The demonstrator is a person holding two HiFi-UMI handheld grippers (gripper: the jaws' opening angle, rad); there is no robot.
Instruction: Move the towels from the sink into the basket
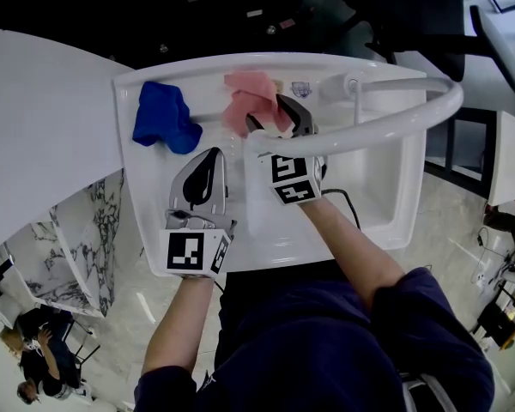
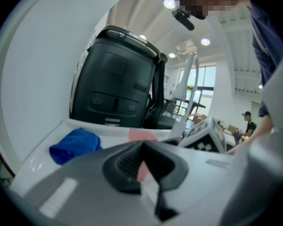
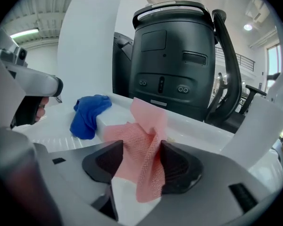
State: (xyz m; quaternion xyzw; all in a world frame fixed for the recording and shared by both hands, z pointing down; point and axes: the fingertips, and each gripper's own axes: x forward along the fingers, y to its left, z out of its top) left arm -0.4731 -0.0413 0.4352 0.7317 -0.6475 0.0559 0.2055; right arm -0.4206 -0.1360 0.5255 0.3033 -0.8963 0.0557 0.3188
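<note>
A pink mesh towel (image 1: 251, 99) lies bunched at the far middle of the white sink (image 1: 373, 221). My right gripper (image 1: 276, 117) is at it, open wide. The pink towel (image 3: 142, 145) stands between the two dark pads (image 3: 179, 166), which do not squeeze it. A blue towel (image 1: 165, 118) lies heaped on the sink's far left rim, and the blue towel (image 3: 89, 113) also shows left of the pink one. My left gripper (image 1: 209, 157) hovers over the sink's left part, shut and holding nothing, with its jaws (image 2: 142, 149) closed together. The blue towel (image 2: 75, 145) sits ahead of it to the left.
A curved white rail (image 1: 412, 114) arches over the sink's right side, close to my right gripper. Behind the sink stands a large black container with a handle (image 3: 174, 65). A white wall panel (image 1: 43, 127) borders the left. People stand far off on the marble floor (image 1: 34, 350).
</note>
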